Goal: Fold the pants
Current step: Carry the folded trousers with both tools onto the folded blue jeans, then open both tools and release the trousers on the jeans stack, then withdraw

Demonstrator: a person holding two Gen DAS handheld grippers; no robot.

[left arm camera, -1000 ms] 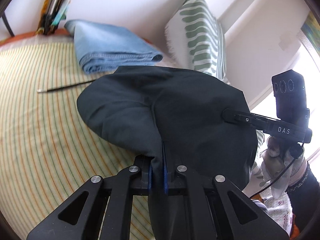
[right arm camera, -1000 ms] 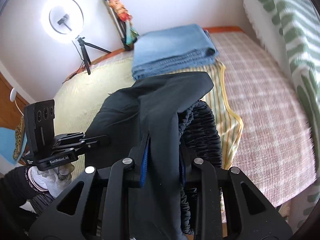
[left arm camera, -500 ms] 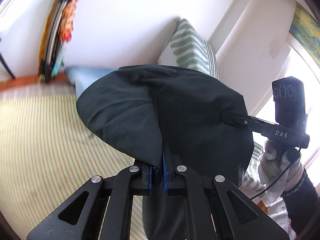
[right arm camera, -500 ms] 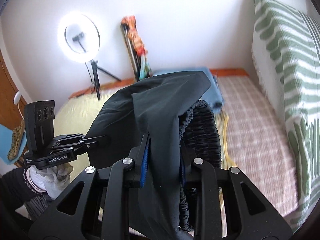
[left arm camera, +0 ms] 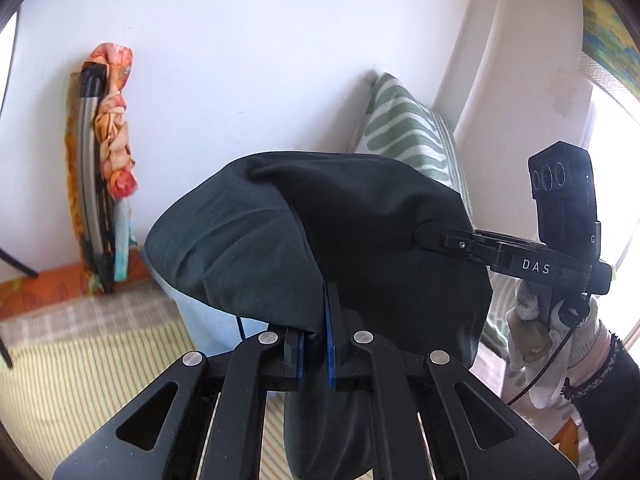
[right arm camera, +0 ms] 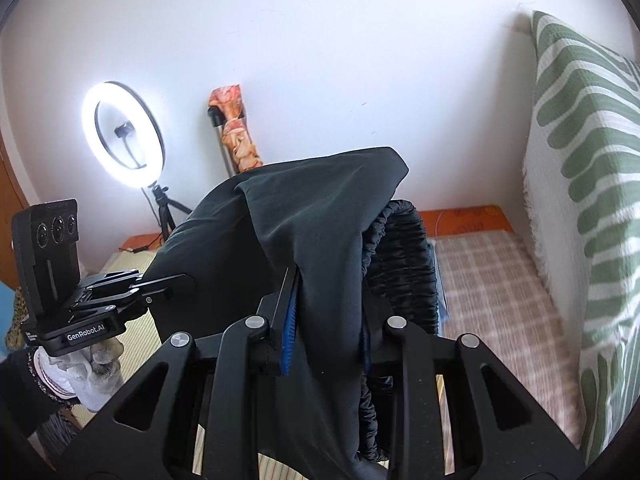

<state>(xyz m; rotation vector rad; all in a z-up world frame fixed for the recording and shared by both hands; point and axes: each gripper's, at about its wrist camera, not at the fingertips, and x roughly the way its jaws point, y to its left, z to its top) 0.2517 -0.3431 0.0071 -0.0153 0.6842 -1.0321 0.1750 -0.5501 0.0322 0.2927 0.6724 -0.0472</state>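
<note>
Dark pants (left arm camera: 360, 240) hanging above the bed (right arm camera: 500, 272), left tool (left arm camera: 316, 344) pinching one fabric edge, right tool (right arm camera: 328, 320) clamping the gathered waistband, cloth draping over both.

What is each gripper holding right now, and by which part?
Both hold the dark pants. The left gripper is shut on a plain fabric edge; the right gripper is shut on fabric beside the gathered elastic waistband.

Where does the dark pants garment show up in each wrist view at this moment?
Left wrist view: the dark pants fill the centre, clamped in the left hand-held gripper.
Right wrist view: the dark pants sit centre, clamped in the right hand-held gripper, gathered waistband on the right.
Shared landmark: the green-striped pillow.
</note>
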